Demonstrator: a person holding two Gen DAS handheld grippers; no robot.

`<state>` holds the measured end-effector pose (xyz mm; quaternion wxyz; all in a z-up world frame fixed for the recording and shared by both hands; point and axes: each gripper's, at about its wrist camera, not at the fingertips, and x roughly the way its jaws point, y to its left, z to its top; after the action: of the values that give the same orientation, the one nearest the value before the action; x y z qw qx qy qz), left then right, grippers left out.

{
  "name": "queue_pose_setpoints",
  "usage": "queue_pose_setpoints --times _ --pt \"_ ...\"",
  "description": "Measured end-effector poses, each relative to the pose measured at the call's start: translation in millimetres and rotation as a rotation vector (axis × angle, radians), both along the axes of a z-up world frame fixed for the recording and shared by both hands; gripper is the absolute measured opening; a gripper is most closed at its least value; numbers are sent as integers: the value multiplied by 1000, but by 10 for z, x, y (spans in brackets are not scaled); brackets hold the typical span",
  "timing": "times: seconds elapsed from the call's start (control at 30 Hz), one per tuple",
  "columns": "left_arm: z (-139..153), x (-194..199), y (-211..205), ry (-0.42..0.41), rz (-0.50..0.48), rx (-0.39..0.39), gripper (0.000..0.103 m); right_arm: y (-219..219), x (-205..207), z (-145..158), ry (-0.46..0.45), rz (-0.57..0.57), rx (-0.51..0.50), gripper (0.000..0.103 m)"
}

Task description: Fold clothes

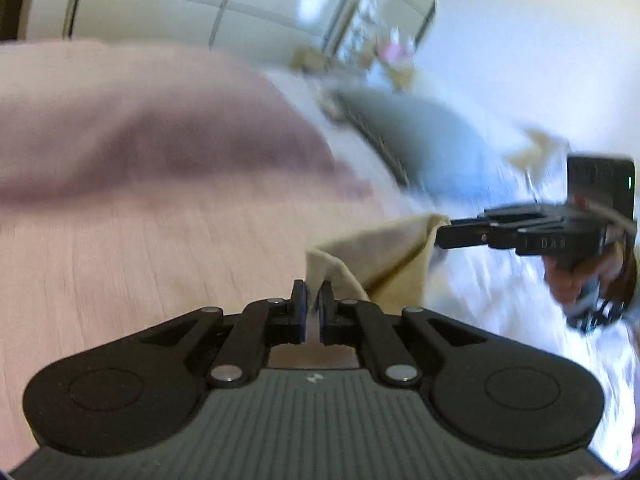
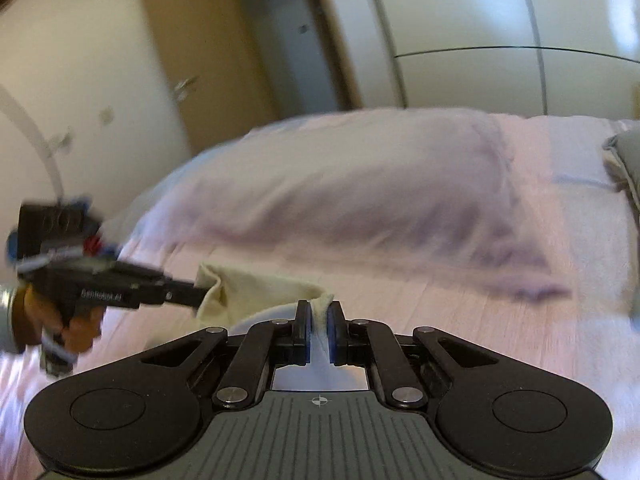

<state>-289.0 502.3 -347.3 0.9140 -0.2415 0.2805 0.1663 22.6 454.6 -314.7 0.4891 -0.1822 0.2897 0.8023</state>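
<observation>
With left gripper (image 1: 314, 294) and right gripper (image 2: 318, 312) each pinching only an edge of the cream cloth (image 1: 376, 256) above the pink bed (image 2: 500, 320), a quick swing could slip it free.

I see a cream cloth (image 2: 256, 286), my black hand-held grippers (image 1: 313, 294) (image 2: 318, 314) with blue pads (image 2: 306, 334), a pale pink ribbed bedspread (image 2: 460, 320), a mauve pillow (image 2: 360, 192), a grey pillow (image 1: 424, 136)

Your left wrist cam sits low over the pink bed (image 1: 120, 240), facing right, toward the wall. Right cam faces left, toward the wardrobe (image 2: 480, 32). Both share the cream cloth (image 1: 384, 252), close up.
</observation>
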Motion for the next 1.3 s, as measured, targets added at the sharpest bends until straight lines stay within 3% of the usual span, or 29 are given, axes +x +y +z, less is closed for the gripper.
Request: queue_pose_setpoints --times 0.13,0.2,0.33,0.43,0.53,0.6,0.67,0.7,0.83,0.93,1.07,1.2,1.3 --pt "-305 -195 -502 219 -33 -33 6 -512 -234 -377 -122 28 -296 7" --pt "-251 -301 -563 217 -18 -54 6 -692 -305 -451 -214 -5 -373 7" --pt "15 -328 -423 70 98 -48 7 -746 -285 -203 -149 -131 -244 12" --pt "60 -45 -301 19 138 11 12 -538 -356 -50 -91 -240 -134 35" --pt "-181 199 -355 83 98 51 15 -356 -585 -212 -106 -246 -111 39" --pt "-481 315 -487 196 80 78 16 -270 -733 -439 -171 -230 -152 39" --pt "-346 214 -609 181 108 115 16 -203 -837 -723 -269 -223 -230 39" --pt "-279 164 -670 173 123 134 15 -218 -861 -726 -294 -223 -224 39" --pt "-14 -35 -913 144 180 207 15 -499 -868 -368 -278 -243 -115 39" --pt "-98 -97 -1107 248 220 194 15 -840 -896 -229 -245 -231 -118 39" --pt "-280 -158 -1414 398 268 190 14 -1241 -927 -415 -313 -218 -233 39" --pt "14 -428 -1867 317 337 132 15 -1772 -934 -441 -320 -275 -302 39" --pt "-39 -653 -2212 393 344 49 15 -2216 -938 -453 -304 -331 -362 39"
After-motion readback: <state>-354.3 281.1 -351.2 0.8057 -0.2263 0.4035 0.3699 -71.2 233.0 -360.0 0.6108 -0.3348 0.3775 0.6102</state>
